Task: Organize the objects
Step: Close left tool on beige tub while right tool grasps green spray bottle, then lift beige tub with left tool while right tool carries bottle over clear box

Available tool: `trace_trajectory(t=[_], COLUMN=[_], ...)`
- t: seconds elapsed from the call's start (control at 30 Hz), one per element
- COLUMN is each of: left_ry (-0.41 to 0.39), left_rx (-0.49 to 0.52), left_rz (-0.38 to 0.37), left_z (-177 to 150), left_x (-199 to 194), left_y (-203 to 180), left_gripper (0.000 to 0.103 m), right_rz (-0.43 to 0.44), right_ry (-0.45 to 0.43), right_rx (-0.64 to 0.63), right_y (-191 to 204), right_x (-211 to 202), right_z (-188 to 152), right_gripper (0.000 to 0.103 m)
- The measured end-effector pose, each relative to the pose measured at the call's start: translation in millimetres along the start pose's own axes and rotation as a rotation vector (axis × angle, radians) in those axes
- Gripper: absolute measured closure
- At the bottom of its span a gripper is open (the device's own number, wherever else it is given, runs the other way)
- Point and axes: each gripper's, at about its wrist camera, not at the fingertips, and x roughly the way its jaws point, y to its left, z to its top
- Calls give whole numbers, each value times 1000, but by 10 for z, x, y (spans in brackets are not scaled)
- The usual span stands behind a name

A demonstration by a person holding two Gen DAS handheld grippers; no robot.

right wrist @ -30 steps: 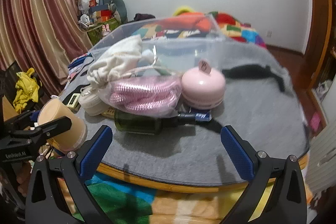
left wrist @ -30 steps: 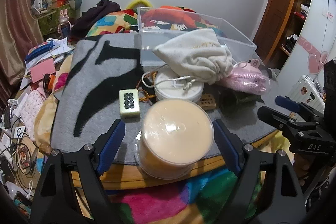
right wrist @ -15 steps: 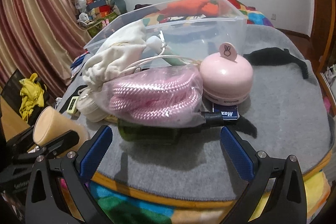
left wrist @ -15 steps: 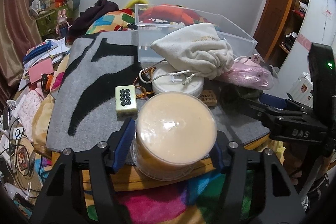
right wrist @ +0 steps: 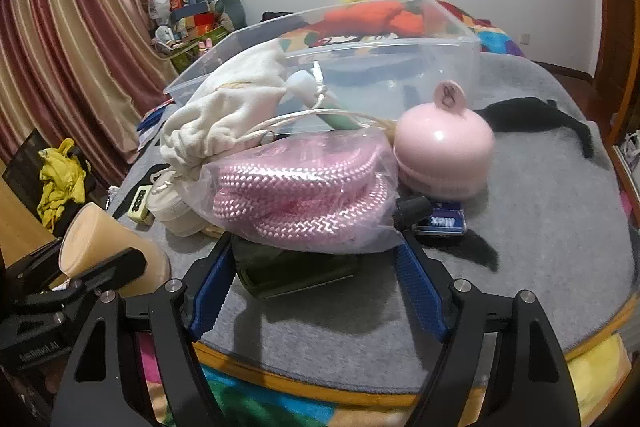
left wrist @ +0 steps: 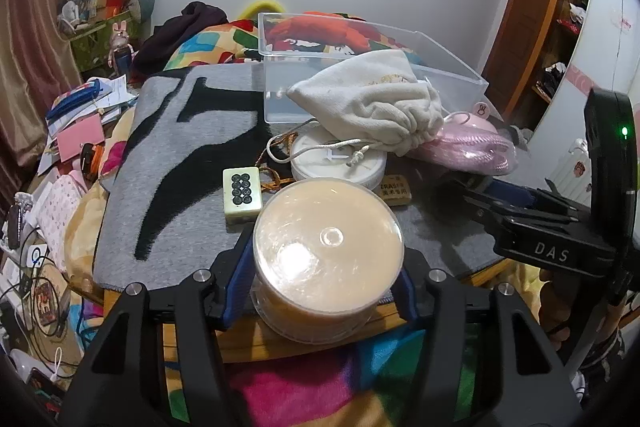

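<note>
Container: clear plastic cylinder with a beige filling (left wrist: 327,255) stands at the near edge of the grey-and-black mat (left wrist: 176,163), right between the blue pads of the left gripper (left wrist: 324,277).
Left gripper: clenched on the cylinder, a pad pressed to each side.
Right gripper (right wrist: 316,291): jaws spread wide, released; its pads flank the dark green bottle (right wrist: 296,267) lying on its side, without touching it that I can tell.
Bottle: lies under the clear bag of pink braided rope (right wrist: 304,195), black cap pointing right.
Neighbours: pink round lidded box (right wrist: 442,151) just beside the rope bag; cream drawstring pouch (left wrist: 372,109) leans on the clear plastic storage bin (left wrist: 448,67); mahjong tile (left wrist: 241,190) near the cylinder.
</note>
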Motion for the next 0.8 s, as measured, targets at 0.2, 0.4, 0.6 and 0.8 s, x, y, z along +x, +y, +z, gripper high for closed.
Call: trace_trajectory(t=[0.2, 0.4, 0.6, 0.8], left_ry=[-17, -39, -59, -98], left_rx=[-5, -11, -16, -11], left_rz=[9, 14, 11, 8], left_z=[28, 95, 185, 308], left_x=[-70, -156, -221, -316], left_y=[11, 25, 41, 29], left_gripper=[45, 45, 45, 45], right_rz=[1, -3, -20, -26], right_ry=[-8, -29, -69, -113], right_rx=[17, 12, -1, -8], right_y=[-102, -144, -152, -196], right_x=[-82, -220, -369, -531], right_z=[-52, -78, -90, -64], right_gripper=[28, 31, 31, 31])
